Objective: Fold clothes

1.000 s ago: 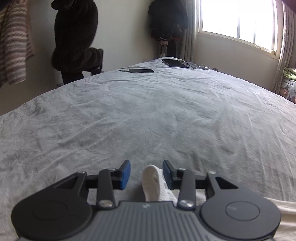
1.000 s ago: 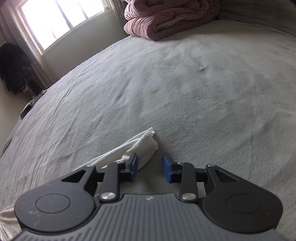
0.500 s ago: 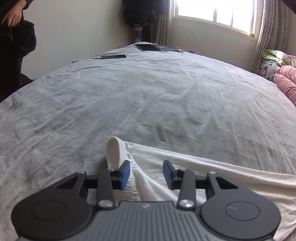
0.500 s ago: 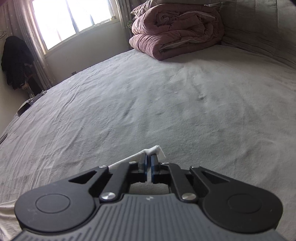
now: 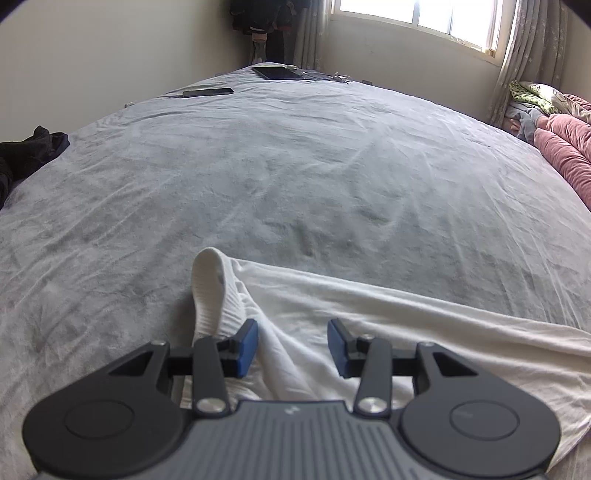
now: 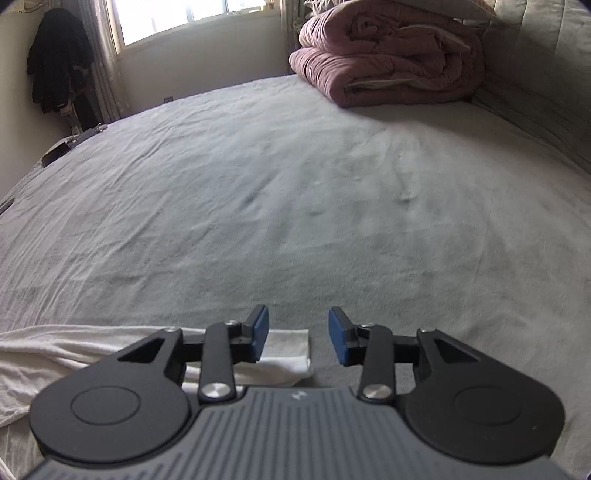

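Left wrist view: my left hand-held gripper (image 5: 291, 349) sits wide open over the white garment (image 5: 369, 317), which lies spread on the bed (image 5: 295, 177), a ribbed cuff (image 5: 208, 291) standing up by the left finger. My right hand-held gripper (image 6: 298, 339) is open too, holding nothing, the garment's corner (image 6: 286, 349) beneath it. I judge I should pinch both ends evenly, low on the fabric.

My left wrist camera sits low over the grey bed (image 5: 295, 177), facing the window (image 5: 413, 11) at 1 o'clock. My right wrist camera sits equally low, facing a pink quilt (image 6: 388, 62) at 1 o'clock. Both views share the bed and, probably, the same white garment (image 5: 369, 314) (image 6: 55, 350).
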`<state>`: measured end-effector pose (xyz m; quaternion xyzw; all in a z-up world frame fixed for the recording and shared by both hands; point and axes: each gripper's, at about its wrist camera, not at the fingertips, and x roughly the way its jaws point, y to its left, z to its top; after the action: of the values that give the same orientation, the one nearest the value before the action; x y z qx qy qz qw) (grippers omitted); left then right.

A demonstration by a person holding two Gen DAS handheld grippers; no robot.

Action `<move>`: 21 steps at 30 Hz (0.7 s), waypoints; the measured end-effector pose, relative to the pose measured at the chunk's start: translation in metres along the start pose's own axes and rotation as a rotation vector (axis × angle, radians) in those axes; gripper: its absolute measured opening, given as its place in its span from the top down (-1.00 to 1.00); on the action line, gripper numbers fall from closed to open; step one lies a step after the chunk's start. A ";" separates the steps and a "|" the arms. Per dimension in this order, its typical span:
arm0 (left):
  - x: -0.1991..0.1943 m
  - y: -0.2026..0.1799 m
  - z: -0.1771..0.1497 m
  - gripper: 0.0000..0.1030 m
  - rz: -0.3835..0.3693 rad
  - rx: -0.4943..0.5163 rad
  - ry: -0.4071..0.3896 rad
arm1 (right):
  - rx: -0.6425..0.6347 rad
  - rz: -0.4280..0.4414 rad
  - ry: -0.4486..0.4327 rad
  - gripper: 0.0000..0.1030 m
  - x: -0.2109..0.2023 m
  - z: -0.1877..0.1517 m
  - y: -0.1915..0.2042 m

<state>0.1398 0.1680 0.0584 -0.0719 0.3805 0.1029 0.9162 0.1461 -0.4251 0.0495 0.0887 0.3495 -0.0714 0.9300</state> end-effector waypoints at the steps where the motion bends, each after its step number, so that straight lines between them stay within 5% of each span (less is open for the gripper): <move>1: 0.000 0.000 0.000 0.17 -0.001 0.002 0.001 | -0.004 -0.002 -0.007 0.21 0.005 -0.001 -0.001; 9: 0.003 -0.002 -0.002 0.17 0.005 0.016 0.006 | -0.068 0.039 0.040 0.23 0.034 -0.021 -0.005; 12: 0.003 -0.003 -0.003 0.17 0.008 0.021 0.005 | -0.145 0.046 0.016 0.95 0.038 -0.025 0.008; 21: 0.004 -0.003 -0.002 0.17 0.020 0.019 -0.006 | -0.288 -0.113 -0.217 0.96 0.023 0.003 0.037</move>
<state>0.1423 0.1648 0.0540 -0.0589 0.3793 0.1086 0.9170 0.1719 -0.3909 0.0409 -0.0734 0.2582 -0.0819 0.9598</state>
